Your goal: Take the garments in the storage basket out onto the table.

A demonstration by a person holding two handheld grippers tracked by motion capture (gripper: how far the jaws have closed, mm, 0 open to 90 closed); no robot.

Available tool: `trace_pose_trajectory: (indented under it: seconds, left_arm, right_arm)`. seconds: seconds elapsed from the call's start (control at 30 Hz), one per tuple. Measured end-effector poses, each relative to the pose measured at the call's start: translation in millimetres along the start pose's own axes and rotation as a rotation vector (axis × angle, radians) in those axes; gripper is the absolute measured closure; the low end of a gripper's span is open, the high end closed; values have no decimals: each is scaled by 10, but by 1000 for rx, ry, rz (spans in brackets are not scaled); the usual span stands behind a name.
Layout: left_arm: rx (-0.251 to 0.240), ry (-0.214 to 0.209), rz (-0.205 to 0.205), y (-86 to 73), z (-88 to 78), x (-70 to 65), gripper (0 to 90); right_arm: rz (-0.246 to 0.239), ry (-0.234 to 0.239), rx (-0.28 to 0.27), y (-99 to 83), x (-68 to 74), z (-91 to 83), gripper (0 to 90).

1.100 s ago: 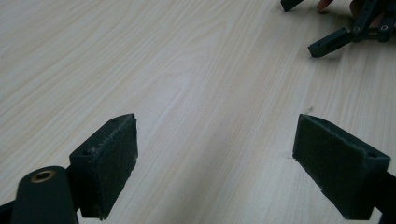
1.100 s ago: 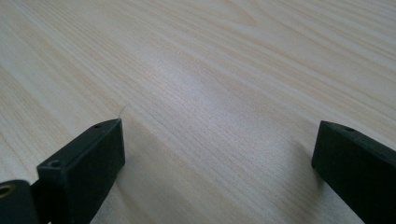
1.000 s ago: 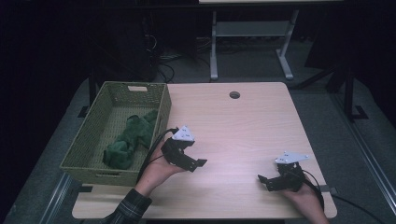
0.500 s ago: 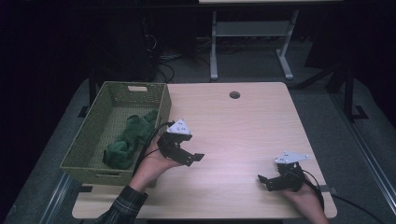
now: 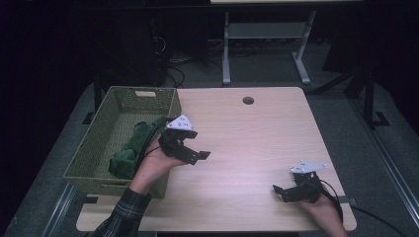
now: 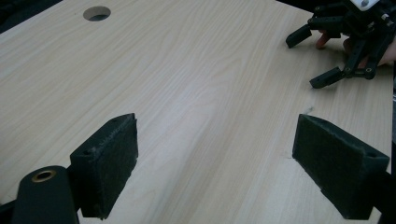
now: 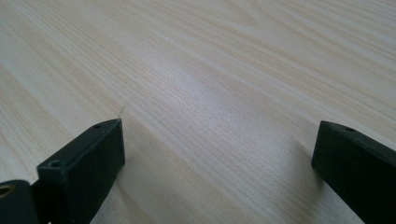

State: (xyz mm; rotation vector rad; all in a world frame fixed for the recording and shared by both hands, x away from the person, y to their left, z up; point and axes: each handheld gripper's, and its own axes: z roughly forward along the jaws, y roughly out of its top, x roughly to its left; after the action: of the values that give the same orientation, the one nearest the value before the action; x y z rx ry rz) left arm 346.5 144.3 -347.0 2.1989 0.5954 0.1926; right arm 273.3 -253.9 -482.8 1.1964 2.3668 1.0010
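My left gripper [image 5: 190, 148] hangs above the wooden table [image 5: 247, 148], just beside the right wall of the green woven basket [image 5: 94, 148]; its jaws stand wide apart with nothing between them, and in the left gripper view the two black pads [image 6: 109, 163] frame only bare wood grain; my left hand [image 5: 155, 163] holds it from below, a plaid sleeve [image 5: 123, 217] trailing toward the table's near edge. The basket sits on the left part of the table, reaching past its left edge; inside it lies a dark green cloth [image 5: 131, 150], bunched and crumpled along the basket's right side, close to my left gripper but apart from it. My right gripper [image 5: 291, 190] rests low near the table's front right corner, well apart from the left one and from the basket; its jaws too are spread with nothing held, and in the right gripper view the pads [image 7: 88, 158] stand far to either side over plain wood; its cable [image 5: 375, 217] runs off past the table's right front edge. From the left gripper view I see the right gripper [image 6: 327, 53] farther off across the table, its fingers parted. A round hole [image 5: 248, 100] sits in the tabletop near the far edge, in the middle.
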Motion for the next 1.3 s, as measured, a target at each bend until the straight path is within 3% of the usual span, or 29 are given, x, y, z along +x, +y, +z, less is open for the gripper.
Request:
trace_pose_trajectory:
  seconds: [0.47, 0.8, 1.13, 1.3]
  left_arm:
    - [7, 29, -11, 46, -145, 210, 140]
    - [16, 98, -49, -87, -299, 398, 145]
    - [22, 128, -82, -194, -411, 523, 148]
    - [26, 165, -100, -269, -540, 609, 149]
  right_arm:
    - [-3, -1, -2, 0, -2, 2, 22]
    - [-4, 0, -2, 0, -3, 1, 22]
    - [-3, 0, -1, 0, -2, 1, 22]
    - [-3, 0, -1, 0, -2, 1, 22]
